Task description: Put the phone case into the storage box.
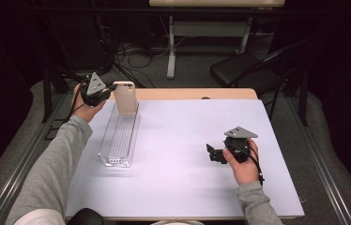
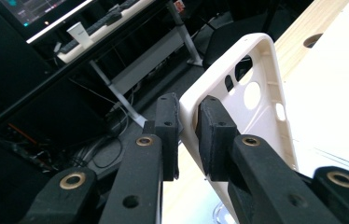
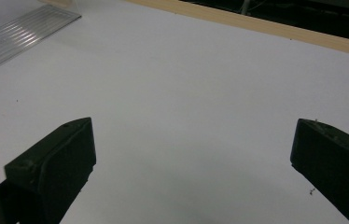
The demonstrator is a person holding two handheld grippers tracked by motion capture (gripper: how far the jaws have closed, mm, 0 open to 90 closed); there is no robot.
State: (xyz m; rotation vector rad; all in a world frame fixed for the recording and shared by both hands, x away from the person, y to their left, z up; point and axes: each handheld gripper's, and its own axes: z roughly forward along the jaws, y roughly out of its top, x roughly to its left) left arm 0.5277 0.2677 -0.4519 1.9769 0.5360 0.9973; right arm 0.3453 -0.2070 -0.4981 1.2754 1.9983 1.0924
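Note:
A cream phone case [image 1: 125, 97] hangs upright over the far end of a long clear plastic tray [image 1: 118, 136] at the table's left. My left gripper [image 1: 111, 89] is shut on the case's edge; in the left gripper view the case [image 2: 261, 88] shows its inside and camera cut-outs, with the rim pinched between the two black pads [image 2: 214, 135]. My right gripper [image 1: 213, 153] rests low over the white mat at the right, pointing left. In the right gripper view its jaws stand wide apart with nothing between the fingertips [image 3: 65, 154].
A white mat [image 1: 187, 154] covers most of the wooden table [image 1: 197, 93]. The ribbed tray corner [image 3: 18, 32] lies far left of the right gripper. A black chair [image 1: 248, 70] and a desk leg [image 1: 171, 47] stand beyond the table's far edge.

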